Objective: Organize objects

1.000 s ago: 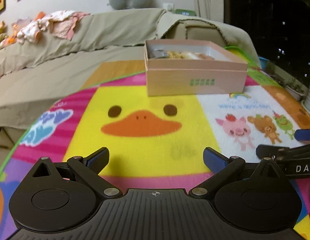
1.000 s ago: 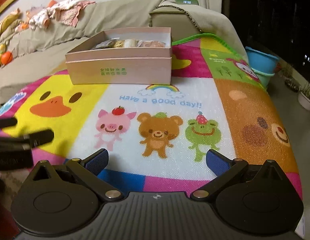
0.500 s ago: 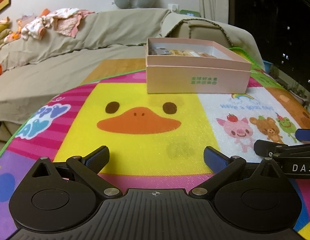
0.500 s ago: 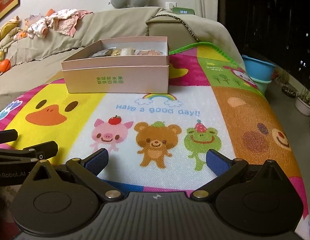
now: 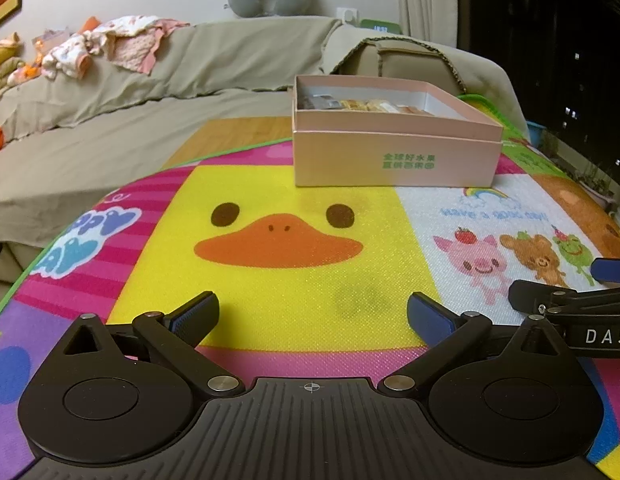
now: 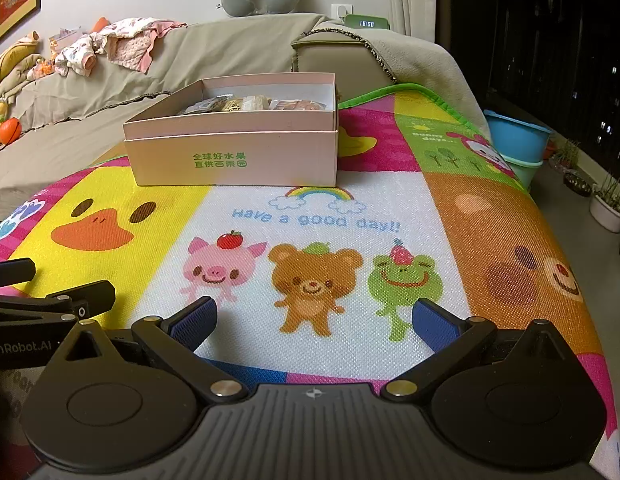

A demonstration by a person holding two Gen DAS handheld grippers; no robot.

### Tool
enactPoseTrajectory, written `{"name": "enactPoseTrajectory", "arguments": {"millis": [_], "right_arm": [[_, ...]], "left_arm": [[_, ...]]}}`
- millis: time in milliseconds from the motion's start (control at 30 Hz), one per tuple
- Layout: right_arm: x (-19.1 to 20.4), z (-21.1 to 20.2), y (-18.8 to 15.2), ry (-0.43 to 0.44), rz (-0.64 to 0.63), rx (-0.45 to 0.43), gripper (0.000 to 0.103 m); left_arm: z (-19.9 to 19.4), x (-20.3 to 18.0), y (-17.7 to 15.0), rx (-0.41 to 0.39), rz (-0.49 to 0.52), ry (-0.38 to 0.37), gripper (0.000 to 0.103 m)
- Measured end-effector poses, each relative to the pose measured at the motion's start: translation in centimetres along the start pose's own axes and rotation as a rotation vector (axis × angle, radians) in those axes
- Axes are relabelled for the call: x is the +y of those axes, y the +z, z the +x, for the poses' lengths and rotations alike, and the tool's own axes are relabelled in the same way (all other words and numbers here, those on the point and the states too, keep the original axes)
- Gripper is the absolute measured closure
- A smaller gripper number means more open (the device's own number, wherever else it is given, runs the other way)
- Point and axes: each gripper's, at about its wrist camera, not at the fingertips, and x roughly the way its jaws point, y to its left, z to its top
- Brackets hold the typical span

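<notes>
Pink cardboard box [image 5: 393, 160] well ahead of both my wide, empty fingers [image 5: 196, 314] — light, crushable, so I'd pinch a side wall.

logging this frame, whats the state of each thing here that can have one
pink box: lid off, upright on the play mat, holding wrapped snacks
left gripper: open, holding nothing, low over the mat
right gripper: open, holding nothing, low over the mat
digital clock: lit, reads 18:50
blue tubs: stacked beside the mat
</notes>
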Motion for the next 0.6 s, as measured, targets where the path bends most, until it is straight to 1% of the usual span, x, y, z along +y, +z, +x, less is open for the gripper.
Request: {"name": "enactPoseTrajectory", "arguments": {"millis": [600], "right_arm": [[-0.04,-0.08,-0.03,0.0,0.0,0.0,0.0]], "left_arm": [[0.0,0.05,0.1,0.0,0.002,0.001,0.0]]}}
